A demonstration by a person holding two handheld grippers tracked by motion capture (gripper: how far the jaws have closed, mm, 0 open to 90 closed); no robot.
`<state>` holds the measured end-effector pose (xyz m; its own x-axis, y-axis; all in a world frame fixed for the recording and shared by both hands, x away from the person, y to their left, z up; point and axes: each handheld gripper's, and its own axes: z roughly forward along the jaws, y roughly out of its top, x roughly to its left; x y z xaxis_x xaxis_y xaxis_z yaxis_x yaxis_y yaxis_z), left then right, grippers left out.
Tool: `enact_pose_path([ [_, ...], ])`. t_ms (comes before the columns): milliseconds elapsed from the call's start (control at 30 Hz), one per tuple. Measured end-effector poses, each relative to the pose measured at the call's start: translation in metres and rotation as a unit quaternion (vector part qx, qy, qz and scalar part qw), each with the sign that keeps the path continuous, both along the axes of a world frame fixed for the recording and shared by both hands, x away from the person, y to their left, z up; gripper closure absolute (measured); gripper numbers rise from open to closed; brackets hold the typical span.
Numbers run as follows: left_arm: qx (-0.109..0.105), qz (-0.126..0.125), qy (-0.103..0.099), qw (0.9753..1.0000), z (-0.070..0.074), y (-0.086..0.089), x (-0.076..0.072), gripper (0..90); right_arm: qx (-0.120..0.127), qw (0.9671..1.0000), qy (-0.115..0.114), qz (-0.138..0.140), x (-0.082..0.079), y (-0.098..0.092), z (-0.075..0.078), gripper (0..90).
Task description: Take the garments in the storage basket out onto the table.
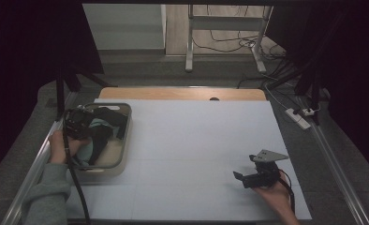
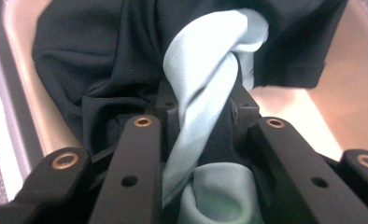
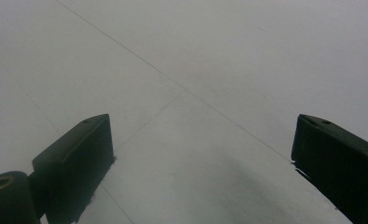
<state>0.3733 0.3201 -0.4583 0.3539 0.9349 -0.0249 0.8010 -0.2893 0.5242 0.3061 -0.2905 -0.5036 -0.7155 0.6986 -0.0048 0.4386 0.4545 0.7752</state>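
A beige bin stands on the left of the white table. It holds a black cloth and a pale green cloth. My left gripper reaches down into the bin. In the left gripper view it is shut on a twisted fold of the pale green cloth, with the black cloth bunched behind and the bin's floor at the right. My right gripper rests low over the table at the front right. It is open, with bare table between its jaws.
A wooden board edge runs along the table's far side. Metal rails flank the table. A power strip and cables lie on the floor at the right, and a metal stand is beyond.
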Motion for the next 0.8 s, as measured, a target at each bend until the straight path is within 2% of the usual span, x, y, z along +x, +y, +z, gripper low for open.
enact_pose_path([
  [100,-0.015,0.001,-0.012,0.9998,0.003,-0.002,-0.003,72.0,0.0,1.0,0.001,0.001,0.0,0.0,0.0,5.5],
  [200,-0.014,-0.004,-0.019,0.9997,0.004,-0.002,-0.006,71.9,-0.003,1.0,-0.001,0.002,-0.001,0.0,0.0,5.5],
  [233,-0.025,-0.001,-0.026,0.9994,0.005,0.0,-0.007,71.9,-0.004,1.0,-0.003,0.001,-0.001,0.001,0.0,5.6],
  [300,-0.054,0.0,-0.035,0.9979,0.005,0.006,-0.009,71.9,-0.001,1.0,-0.004,0.001,-0.001,0.0,0.0,5.7],
  [400,-0.079,-0.001,-0.045,0.9959,0.006,0.01,-0.012,71.9,0.007,0.9999,-0.004,-0.005,0.001,0.0,0.0,5.7],
  [667,-0.104,-0.004,-0.057,0.993,0.007,0.013,-0.014,71.8,0.004,1.0,-0.002,-0.003,0.0,-0.001,0.0,5.7],
  [800,-0.12,-0.002,-0.073,0.9901,0.012,0.016,-0.018,71.8,0.005,1.0,-0.003,-0.004,-0.001,-0.001,0.0,5.7],
])
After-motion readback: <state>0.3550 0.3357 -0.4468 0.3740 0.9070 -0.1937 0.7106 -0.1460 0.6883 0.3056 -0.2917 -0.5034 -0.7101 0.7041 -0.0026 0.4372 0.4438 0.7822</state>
